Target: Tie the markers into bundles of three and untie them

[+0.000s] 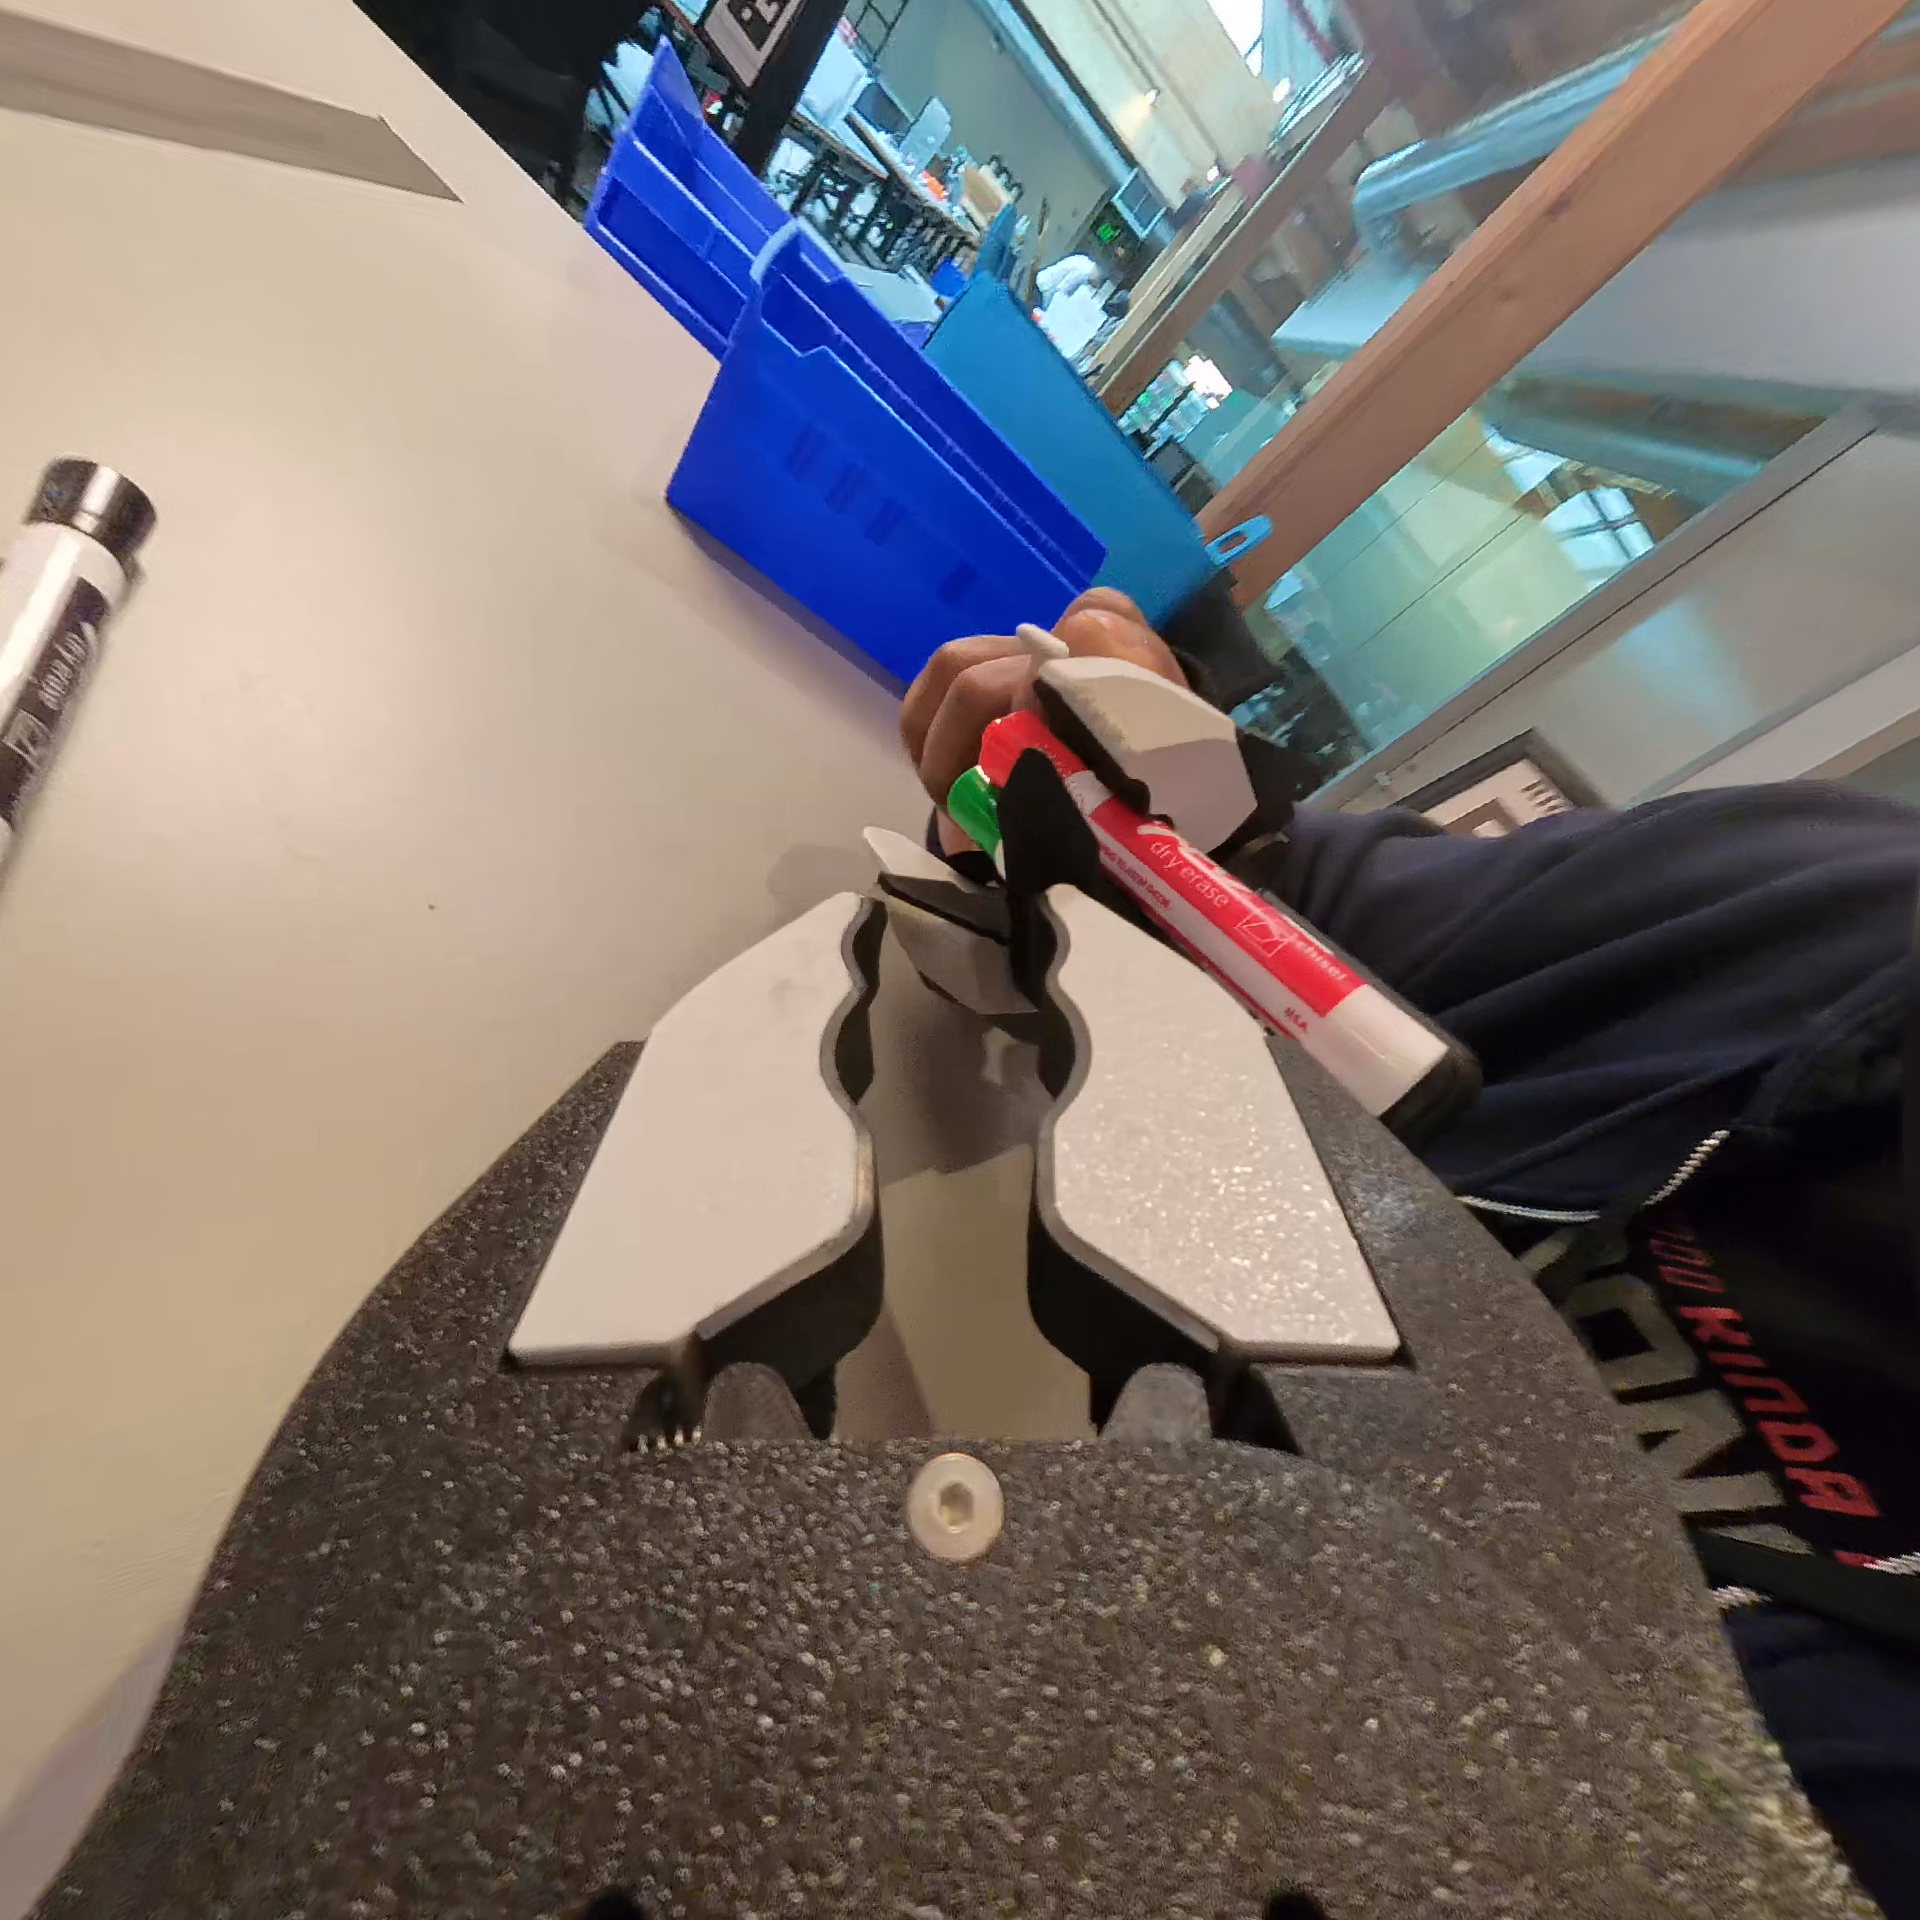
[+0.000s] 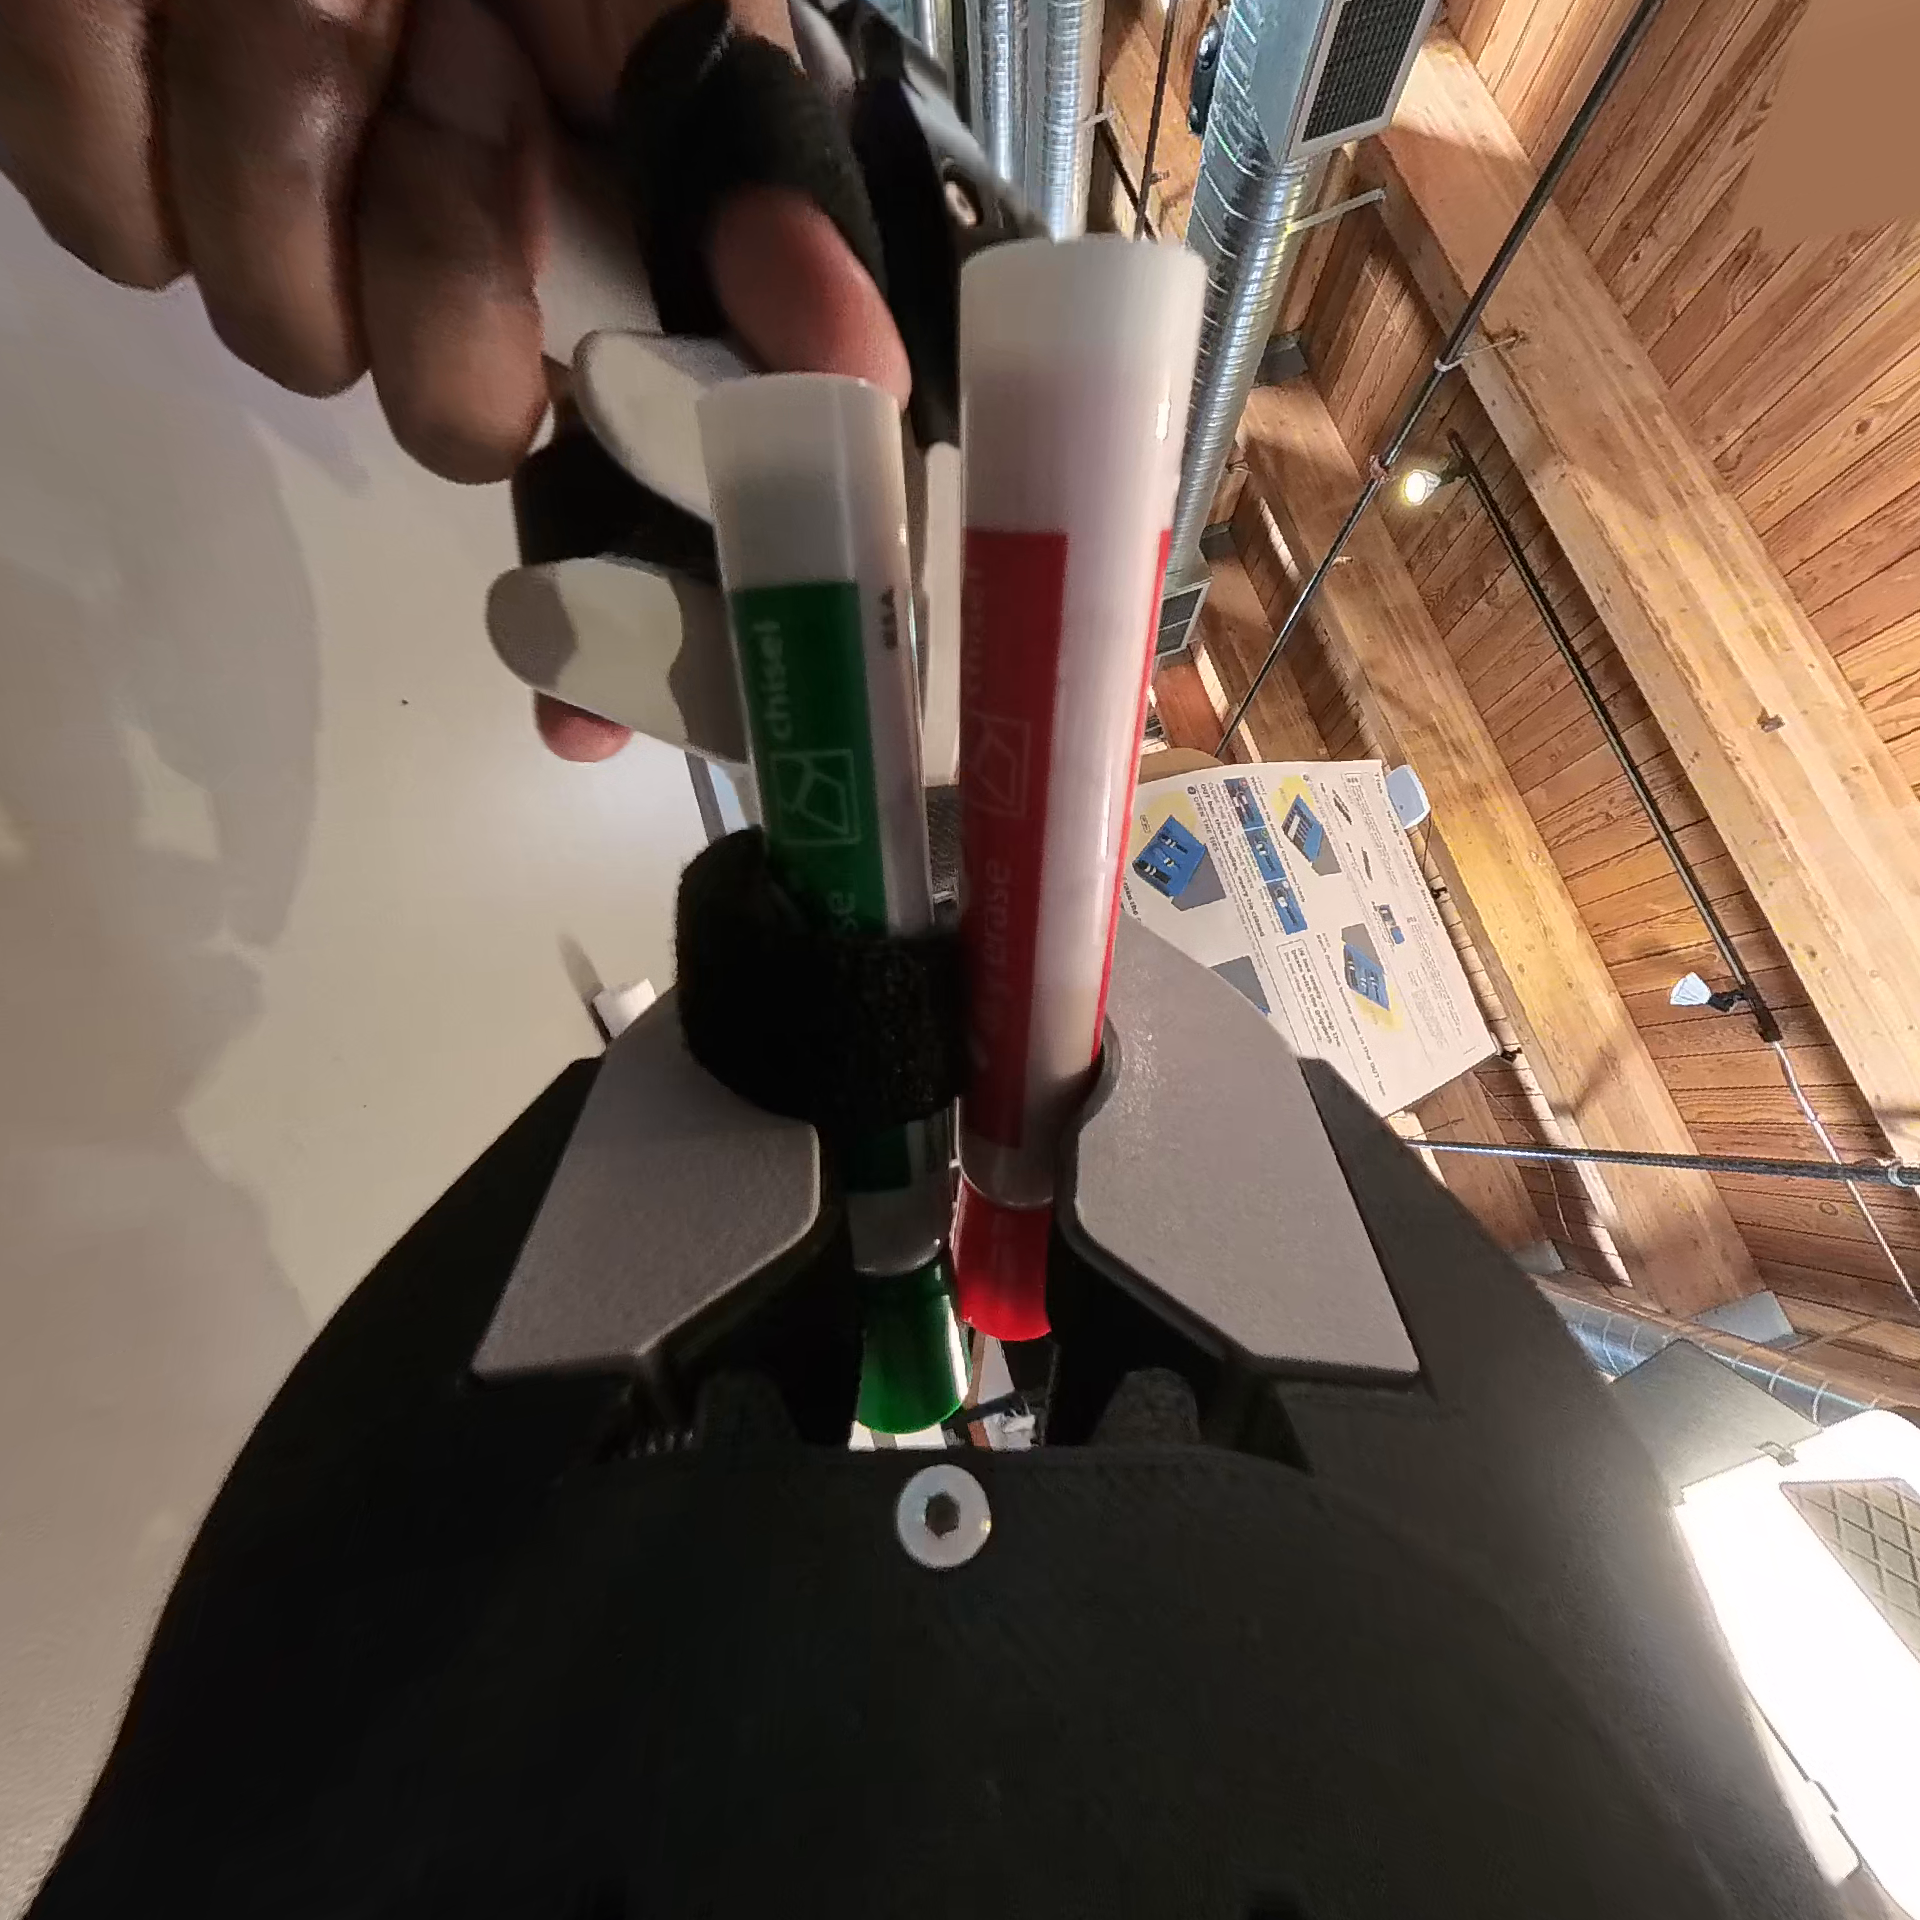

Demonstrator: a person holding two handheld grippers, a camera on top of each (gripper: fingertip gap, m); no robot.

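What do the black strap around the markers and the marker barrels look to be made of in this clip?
Black strap: looks like soft fabric, probably hook-and-loop; matte, fuzzy surface, folded thickly at one side. Green marker and red marker: seemingly smooth, glossy plastic barrels with white ends and coloured printed labels; light glints along them. The right gripper holds them.

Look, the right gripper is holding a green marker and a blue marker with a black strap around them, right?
Not quite: no blue marker is held. The right gripper holds the green marker and a red marker, as the right wrist view shows. The black strap clearly wraps the green one; whether it goes around the red one too is unclear.
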